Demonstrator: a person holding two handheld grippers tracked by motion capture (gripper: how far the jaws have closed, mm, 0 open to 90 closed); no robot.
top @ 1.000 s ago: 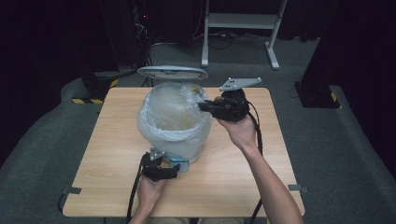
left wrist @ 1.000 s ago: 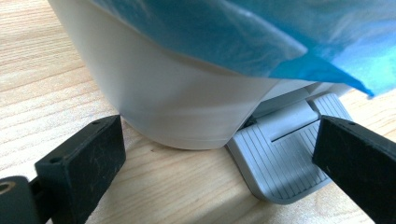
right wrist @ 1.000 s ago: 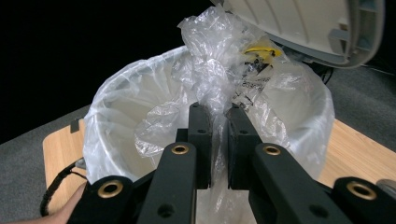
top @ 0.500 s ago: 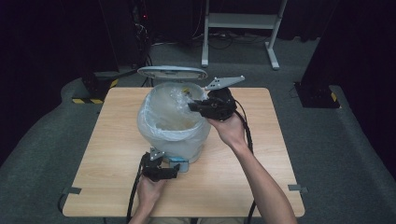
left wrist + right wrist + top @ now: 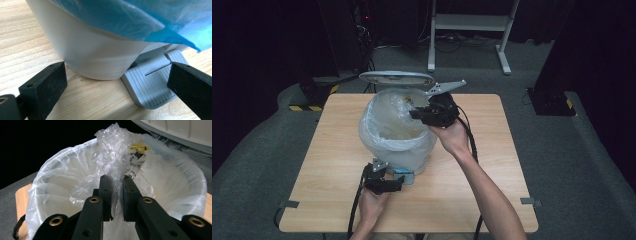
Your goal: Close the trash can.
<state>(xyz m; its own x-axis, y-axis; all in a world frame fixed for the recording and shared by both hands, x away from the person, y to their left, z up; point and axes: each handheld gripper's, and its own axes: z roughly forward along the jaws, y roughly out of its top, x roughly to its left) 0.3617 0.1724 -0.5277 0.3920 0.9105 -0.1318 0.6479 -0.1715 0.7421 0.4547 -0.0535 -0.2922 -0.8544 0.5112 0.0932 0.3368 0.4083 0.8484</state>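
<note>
A white pedal bin stood near the middle of the wooden worktop, its lid raised toward the far edge. A clear plastic liner was draped over the bin's rim and hung down its outside.

The right gripper reached over the right side of the bin's mouth. In the right gripper view its jaws were closed on a bunched-up fold of the liner, which stood up in a crinkled peak above the rim; a printed yellow and black mark showed on the plastic behind it.

The left gripper lay low on the worktop between the bin and the near edge, close to the bin's foot. In the left gripper view its jaws were spread wide apart and held nothing; between them sat the bin's white base and the grey ribbed pedal, with the liner's edge hanging above.
</note>
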